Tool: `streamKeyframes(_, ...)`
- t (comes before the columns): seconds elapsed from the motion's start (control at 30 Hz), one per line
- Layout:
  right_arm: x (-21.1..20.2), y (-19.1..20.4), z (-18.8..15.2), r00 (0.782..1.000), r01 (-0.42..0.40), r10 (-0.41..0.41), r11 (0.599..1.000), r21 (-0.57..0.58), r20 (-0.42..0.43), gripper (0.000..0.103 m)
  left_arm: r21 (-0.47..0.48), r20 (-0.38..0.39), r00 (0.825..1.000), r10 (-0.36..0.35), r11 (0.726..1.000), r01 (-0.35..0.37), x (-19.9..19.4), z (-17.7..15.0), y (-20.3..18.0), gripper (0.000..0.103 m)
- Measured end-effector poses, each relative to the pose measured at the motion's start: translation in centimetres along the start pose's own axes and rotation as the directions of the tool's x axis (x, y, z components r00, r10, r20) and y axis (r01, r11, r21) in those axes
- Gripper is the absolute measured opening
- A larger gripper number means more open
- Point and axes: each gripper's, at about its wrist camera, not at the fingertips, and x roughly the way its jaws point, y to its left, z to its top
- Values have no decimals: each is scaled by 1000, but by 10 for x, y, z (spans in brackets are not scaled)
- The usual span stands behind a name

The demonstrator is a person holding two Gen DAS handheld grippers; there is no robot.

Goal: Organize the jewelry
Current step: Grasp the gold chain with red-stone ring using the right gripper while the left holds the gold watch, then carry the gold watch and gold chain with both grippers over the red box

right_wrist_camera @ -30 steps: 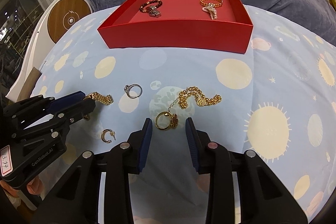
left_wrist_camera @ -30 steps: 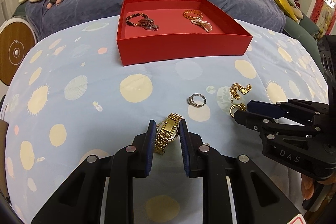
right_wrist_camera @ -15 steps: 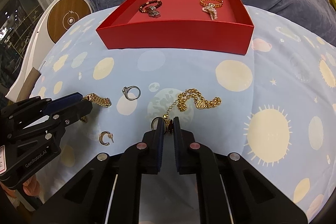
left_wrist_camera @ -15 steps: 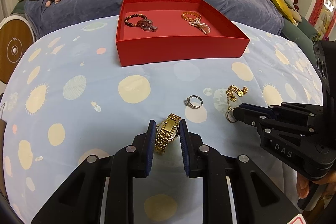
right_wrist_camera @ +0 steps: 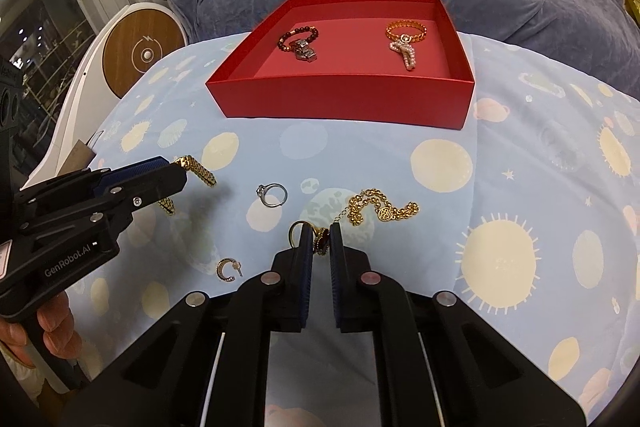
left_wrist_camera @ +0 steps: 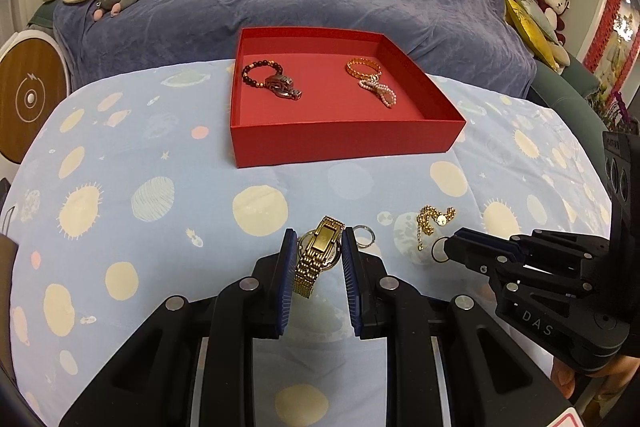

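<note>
My left claw point(left_wrist_camera: 319, 259) is clamped on one gold watch point(left_wrist_camera: 318, 254), its band hanging off the planet-print surface point(left_wrist_camera: 120, 195), while my right claw point(right_wrist_camera: 319, 241) is nearly closed, pinching one gold ring point(right_wrist_camera: 299, 230) at the end of a gold chain bracelet point(right_wrist_camera: 380, 211). Loose on the surface I count one silver ring point(right_wrist_camera: 273, 195) and one crescent earring point(right_wrist_camera: 228, 269). The red box point(right_wrist_camera: 344, 99) beyond holds four pieces: one dark bead bracelet point(right_wrist_camera: 298, 35), one silver link piece point(right_wrist_camera: 304, 53), one gold bangle point(right_wrist_camera: 406, 29) and one pearl strand point(right_wrist_camera: 406, 54).
</note>
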Motion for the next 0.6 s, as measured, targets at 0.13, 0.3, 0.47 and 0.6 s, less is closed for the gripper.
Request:
streamKeyframes(0.13, -6, -1, 6, 1000, -3, 3, 1000, 4, 18, 8, -2, 18, 1000, -1, 1000, 1, -3, 8, -1, 19)
streamKeyframes(0.3, -14, -6, 18, 999, 3, -4, 1000, 14, 45, 8, -3, 31, 1000, 6, 1000, -6, -2, 19, -1, 19)
streamKeyframes(0.47, -24, -19, 44, 996, 31, -32, 999, 17, 87, 8, 4, 89, 996, 12, 1000, -12, -7, 52, 1, 19)
streamKeyframes(0.6, -15, -35, 82, 992, 52, -54, 998, 27, 116, 8, 28, 140, 989, 44, 998, -48, -3, 83, 4, 19)
